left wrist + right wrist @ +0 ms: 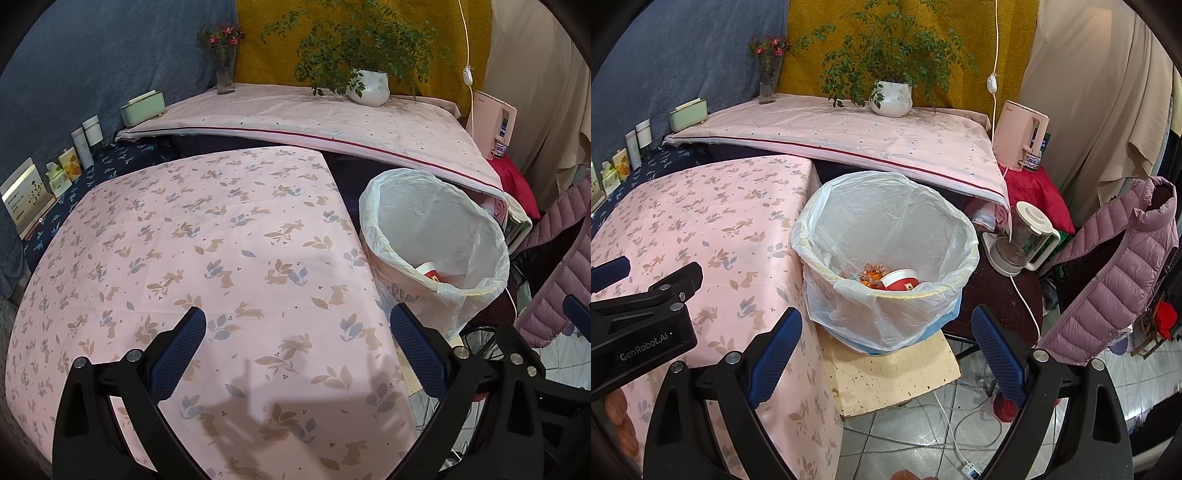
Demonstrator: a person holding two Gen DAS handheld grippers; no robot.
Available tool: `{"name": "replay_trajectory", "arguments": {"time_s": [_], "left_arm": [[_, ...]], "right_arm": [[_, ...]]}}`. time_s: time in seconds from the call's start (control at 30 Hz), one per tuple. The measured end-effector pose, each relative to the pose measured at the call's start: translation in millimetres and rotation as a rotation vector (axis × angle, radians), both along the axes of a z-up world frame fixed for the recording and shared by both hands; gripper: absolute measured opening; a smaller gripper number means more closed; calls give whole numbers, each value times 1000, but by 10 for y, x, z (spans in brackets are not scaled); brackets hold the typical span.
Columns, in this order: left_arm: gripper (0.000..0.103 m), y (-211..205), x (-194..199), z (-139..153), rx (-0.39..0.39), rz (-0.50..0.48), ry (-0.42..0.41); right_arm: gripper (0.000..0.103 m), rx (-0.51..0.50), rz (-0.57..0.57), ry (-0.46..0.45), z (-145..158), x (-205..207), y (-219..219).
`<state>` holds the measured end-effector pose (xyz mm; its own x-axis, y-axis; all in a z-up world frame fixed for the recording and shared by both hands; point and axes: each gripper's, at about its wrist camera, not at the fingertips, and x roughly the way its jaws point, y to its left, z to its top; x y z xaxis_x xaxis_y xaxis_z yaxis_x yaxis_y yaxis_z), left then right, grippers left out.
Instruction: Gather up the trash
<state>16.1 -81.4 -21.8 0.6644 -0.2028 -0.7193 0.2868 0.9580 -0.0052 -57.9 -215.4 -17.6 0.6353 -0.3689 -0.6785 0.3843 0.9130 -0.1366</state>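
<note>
Sitting in one lined trash bin beside the surface: one red cup, one orange wrapper (partly hidden). Hovering wide open, gripping nothing: left gripper, right gripper.

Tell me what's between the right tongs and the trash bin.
In the right wrist view, only a cream board under the bin fills the gap ahead of the open right tongs.
</note>
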Motion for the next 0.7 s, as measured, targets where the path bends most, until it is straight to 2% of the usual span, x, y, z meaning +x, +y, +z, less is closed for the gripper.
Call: {"name": "replay_trajectory", "arguments": {"time_s": [0.7], "left_arm": [[96,-13,11,-14,-16,-16,5]], "right_arm": [[89,3,-16,-1,-10,-40,-22]]}}
